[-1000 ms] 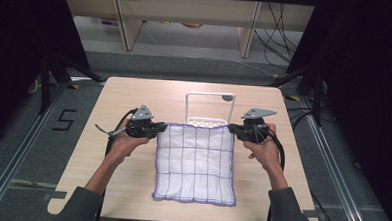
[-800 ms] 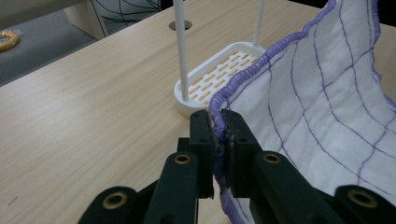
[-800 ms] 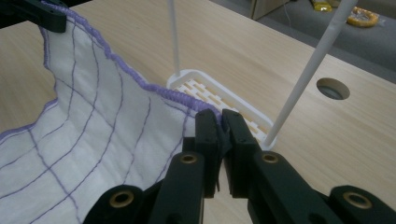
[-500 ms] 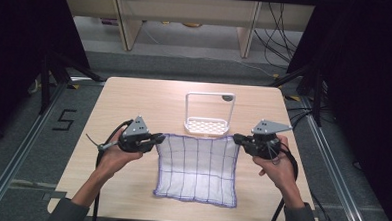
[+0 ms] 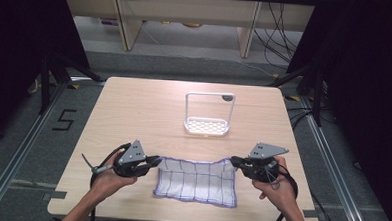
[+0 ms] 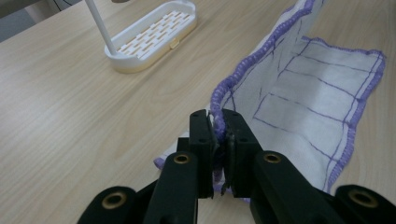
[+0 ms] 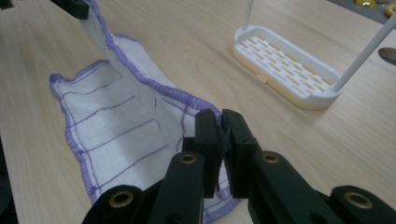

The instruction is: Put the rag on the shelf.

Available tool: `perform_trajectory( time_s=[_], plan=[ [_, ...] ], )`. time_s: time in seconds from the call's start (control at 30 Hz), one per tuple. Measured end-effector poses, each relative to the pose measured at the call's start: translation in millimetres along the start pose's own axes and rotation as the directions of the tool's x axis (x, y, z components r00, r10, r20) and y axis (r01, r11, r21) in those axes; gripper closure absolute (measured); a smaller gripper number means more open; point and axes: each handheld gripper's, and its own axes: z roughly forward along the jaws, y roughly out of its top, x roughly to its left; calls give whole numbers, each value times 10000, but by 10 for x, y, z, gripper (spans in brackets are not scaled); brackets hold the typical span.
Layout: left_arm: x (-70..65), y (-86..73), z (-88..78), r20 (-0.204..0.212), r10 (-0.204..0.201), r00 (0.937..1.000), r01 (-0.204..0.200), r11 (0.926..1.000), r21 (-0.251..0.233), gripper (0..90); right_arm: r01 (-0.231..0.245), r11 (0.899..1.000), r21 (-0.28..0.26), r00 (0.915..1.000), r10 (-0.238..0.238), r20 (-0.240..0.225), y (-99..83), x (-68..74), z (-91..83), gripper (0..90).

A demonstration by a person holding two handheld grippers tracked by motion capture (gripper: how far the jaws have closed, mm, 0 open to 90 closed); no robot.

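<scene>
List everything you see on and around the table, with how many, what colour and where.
cloth: one, white with purple grid lines and purple hem, near edge of the table, far edge lifted between the two grippers.
rack: one, white, slotted tray with an upright frame, middle of the table, beyond the cloth.
table: one, light wood.
shelving: pale wood, on the floor beyond the table.
left gripper: one, black, shut on the cloth's left corner.
right gripper: one, black, shut on the cloth's right corner.

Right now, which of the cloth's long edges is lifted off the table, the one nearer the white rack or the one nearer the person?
The rack-side edge of the white, purple-hemmed cloth: both grippers pinch its corners.
</scene>
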Motion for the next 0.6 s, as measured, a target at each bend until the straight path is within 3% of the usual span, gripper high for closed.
perform_trajectory(
  time_s=[0.07,0.17,0.27,0.3,0.43,0.47,0.5,0.53,0.6],
  plan=[
    [-54,-44,6,25,-72,10000,72,10000,-32,828,-39,10000,24,10000,39,-50,-37,34,-5,857],
    [-146,-102,21,247,179,9995,-182,9998,112,827,-178,9998,117,9998,179,-53,-94,84,-33,857],
    [-249,-145,32,355,149,9993,-153,9998,98,827,23,9998,177,9998,-19,-211,-184,108,-44,856],
    [-255,-151,26,416,303,9987,-312,9993,202,827,-27,9998,212,9998,31,-187,-219,128,-46,856],
    [-332,-190,13,488,289,9984,-300,9993,218,824,-197,9991,380,9994,208,-286,-307,188,-55,856],
    [-339,-213,4,518,512,9973,-532,9979,374,824,-50,9993,372,9995,61,-311,-336,200,-59,856],
    [-377,-257,22,549,337,9979,-357,9987,375,821,-50,9991,421,9994,64,-336,-371,246,-73,854],
    [-381,-280,21,576,535,9969,-574,9960,689,820,13,9990,448,9992,5,-394,-389,267,-76,853],
    [-404,-323,41,578,514,9970,-557,9956,754,820,45,9987,505,9991,-23,-433,-410,291,-71,852]
  ],
)
